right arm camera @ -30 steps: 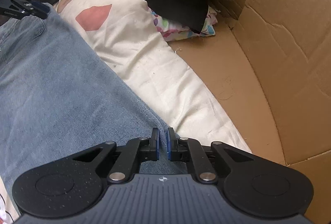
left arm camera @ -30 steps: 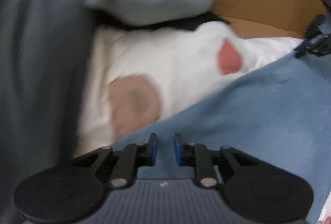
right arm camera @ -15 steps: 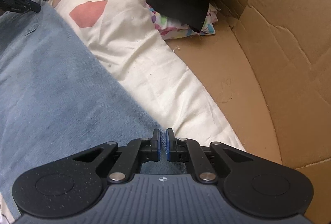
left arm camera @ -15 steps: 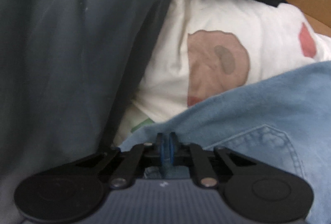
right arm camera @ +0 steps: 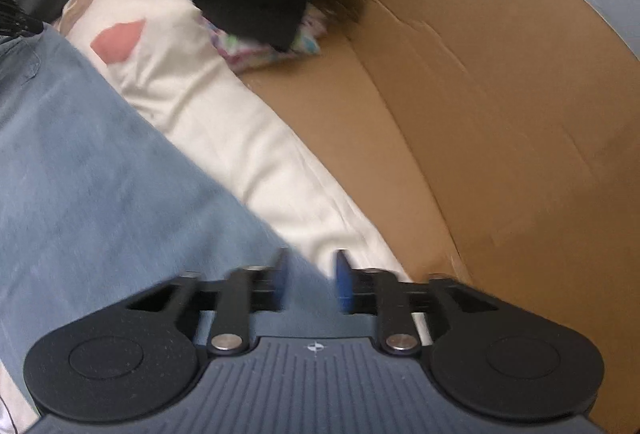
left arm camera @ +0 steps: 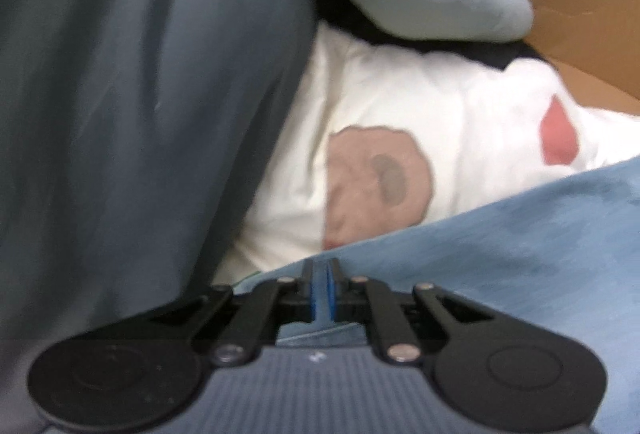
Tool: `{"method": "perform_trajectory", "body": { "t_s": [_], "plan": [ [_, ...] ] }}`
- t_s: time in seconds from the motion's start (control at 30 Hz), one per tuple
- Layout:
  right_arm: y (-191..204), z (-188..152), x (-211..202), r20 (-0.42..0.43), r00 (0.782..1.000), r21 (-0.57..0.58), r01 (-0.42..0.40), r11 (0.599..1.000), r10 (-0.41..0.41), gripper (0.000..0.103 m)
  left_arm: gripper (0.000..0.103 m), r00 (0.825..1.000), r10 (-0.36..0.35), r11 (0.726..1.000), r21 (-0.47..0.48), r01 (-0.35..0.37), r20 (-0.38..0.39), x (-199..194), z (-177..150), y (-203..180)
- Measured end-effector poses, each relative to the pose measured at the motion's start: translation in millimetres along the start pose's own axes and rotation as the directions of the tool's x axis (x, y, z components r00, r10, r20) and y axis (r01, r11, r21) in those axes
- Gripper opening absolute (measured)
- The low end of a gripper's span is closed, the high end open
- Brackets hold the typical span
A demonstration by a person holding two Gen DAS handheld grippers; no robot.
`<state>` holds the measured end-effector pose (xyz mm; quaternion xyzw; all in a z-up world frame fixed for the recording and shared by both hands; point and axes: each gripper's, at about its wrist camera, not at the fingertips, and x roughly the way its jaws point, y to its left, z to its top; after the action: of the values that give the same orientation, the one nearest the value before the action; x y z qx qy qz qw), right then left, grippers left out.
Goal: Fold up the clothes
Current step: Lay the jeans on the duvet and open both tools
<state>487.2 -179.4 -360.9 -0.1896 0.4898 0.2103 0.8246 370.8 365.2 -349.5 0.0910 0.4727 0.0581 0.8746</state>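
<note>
Denim of the light-blue jeans (left arm camera: 520,254) is pinched in the left hand-held gripper (left arm camera: 320,288); the right hand-held gripper (right arm camera: 311,280), jaws just parted around its edge, should be withdrawn gently.

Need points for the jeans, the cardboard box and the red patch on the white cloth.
jeans (right arm camera: 100,201): right wrist view, on the flat blue denim.
cardboard box (right arm camera: 500,105): right wrist view, on the inner side wall.
red patch (left arm camera: 558,135): left wrist view, at the middle of the patch on the white cloth.

Faded denim jeans (right arm camera: 100,185); matt corrugated cardboard (right arm camera: 500,113); seemingly cotton sheet (right arm camera: 224,121).
</note>
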Motion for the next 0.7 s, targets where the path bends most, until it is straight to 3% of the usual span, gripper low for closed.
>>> {"method": "perform_trajectory", "body": {
  "t_s": [0.33,0.43,0.5,0.57,0.67,0.7],
  "plan": [
    [10,-14,30,-0.034,0.997,0.028,0.066,0.997,-0.065,0.044,0.017,0.995,-0.098,0.995,0.009,0.098,0.028,-8,-3,-45],
    [6,-15,43,-0.031,0.994,0.080,0.103,0.991,-0.101,0.053,0.018,0.994,-0.113,0.994,0.002,0.113,-0.002,-6,-15,-50],
    [4,-16,45,-0.032,0.990,0.116,0.143,0.983,-0.140,0.069,0.017,0.994,-0.105,0.994,-0.012,0.105,-0.021,-11,-23,-51],
    [6,-16,45,-0.038,0.983,0.135,0.183,0.974,-0.180,0.072,0.017,0.993,-0.108,0.993,-0.040,0.107,-0.036,-18,-31,-49],
    [17,-12,46,-0.038,0.967,0.101,0.256,0.961,-0.253,0.070,0.018,0.994,-0.102,0.994,-0.048,0.100,-0.045,-27,-40,-52],
    [22,-10,46,-0.032,0.958,0.085,0.286,0.954,-0.285,0.053,0.018,0.994,-0.101,0.994,-0.046,0.099,-0.043,-32,-44,-54]
  ]
}}
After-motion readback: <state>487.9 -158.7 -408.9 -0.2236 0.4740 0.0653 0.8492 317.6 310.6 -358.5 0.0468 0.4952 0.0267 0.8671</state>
